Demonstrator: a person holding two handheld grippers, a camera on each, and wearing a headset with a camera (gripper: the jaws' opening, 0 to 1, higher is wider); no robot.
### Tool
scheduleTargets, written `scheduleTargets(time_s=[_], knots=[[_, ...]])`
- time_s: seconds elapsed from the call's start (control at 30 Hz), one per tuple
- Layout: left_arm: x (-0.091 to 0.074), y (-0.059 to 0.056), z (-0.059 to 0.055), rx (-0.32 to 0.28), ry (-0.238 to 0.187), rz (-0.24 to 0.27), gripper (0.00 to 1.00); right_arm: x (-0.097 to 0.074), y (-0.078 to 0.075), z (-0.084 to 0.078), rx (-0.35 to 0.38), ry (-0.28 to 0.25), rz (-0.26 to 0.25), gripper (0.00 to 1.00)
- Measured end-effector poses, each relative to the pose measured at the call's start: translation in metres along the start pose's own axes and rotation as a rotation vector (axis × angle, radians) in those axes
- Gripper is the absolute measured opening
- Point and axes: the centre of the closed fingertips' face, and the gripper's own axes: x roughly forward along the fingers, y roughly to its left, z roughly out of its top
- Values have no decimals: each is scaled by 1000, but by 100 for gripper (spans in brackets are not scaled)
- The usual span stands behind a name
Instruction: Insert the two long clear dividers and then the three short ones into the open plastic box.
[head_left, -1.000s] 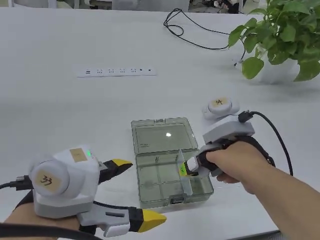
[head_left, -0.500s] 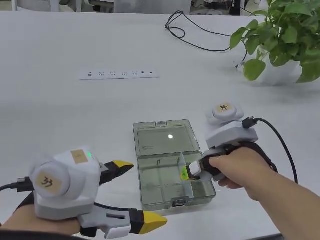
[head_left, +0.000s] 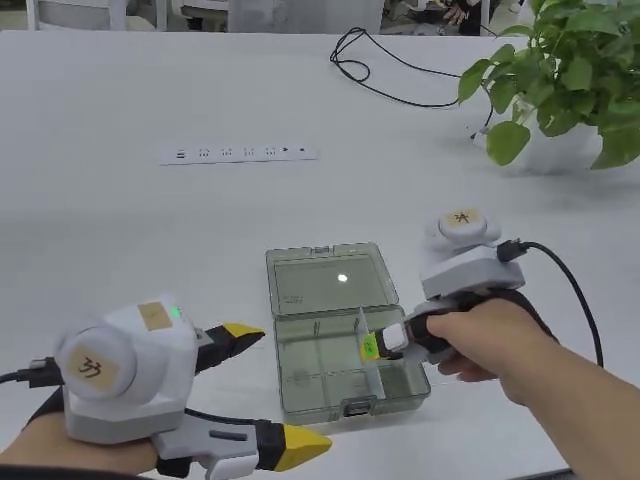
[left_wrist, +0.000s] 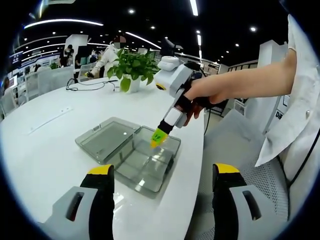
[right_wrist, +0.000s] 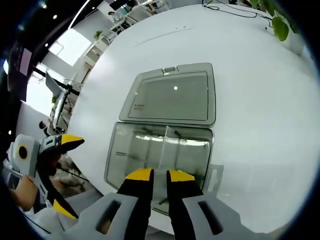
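The open clear plastic box (head_left: 300, 372) lies near the table's front edge, with its lid (head_left: 330, 280) folded flat behind it. A clear divider (head_left: 361, 327) stands upright in the right half of the base, running front to back. My right gripper (head_left: 371, 347) reaches in from the right and is shut on the divider's top edge. In the right gripper view the jaws (right_wrist: 160, 176) stand almost together over the box base (right_wrist: 135, 150). My left gripper (head_left: 272, 388) hovers open at the front left, apart from the box (left_wrist: 127, 150), holding nothing. It faces the right gripper (left_wrist: 158, 138).
A white power strip (head_left: 238, 153) lies on the table behind the box. A black cable (head_left: 390, 70) loops at the back, beside a potted plant (head_left: 560, 70) at the back right. The table's front edge runs just before the box.
The head camera has shifted a little. The right gripper's rear has swung slightly to the right while its tip stays on the divider in the box. The left gripper has held still.
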Motion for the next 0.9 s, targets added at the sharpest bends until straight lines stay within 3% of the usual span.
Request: scheduleTargets(time_s=[0.4, 0.57, 0.6, 0.67, 0.73, 0.9], knots=[[-8, 3, 5, -4, -1, 41, 81, -26, 10, 18, -59, -96, 106, 18], [-12, 4, 6, -12, -4, 66, 82, -37, 16, 22, -167, -131, 148, 23], [-12, 4, 6, -13, -5, 70, 82, -39, 16, 21, -156, -127, 149, 24], [-14, 4, 7, -17, -8, 81, 82, -45, 18, 27, -206, -168, 181, 25], [-17, 4, 9, -22, -11, 94, 82, -51, 18, 24, -220, -159, 185, 28], [-24, 5, 10, -30, -16, 129, 82, -66, 27, 25, -302, -199, 251, 35]])
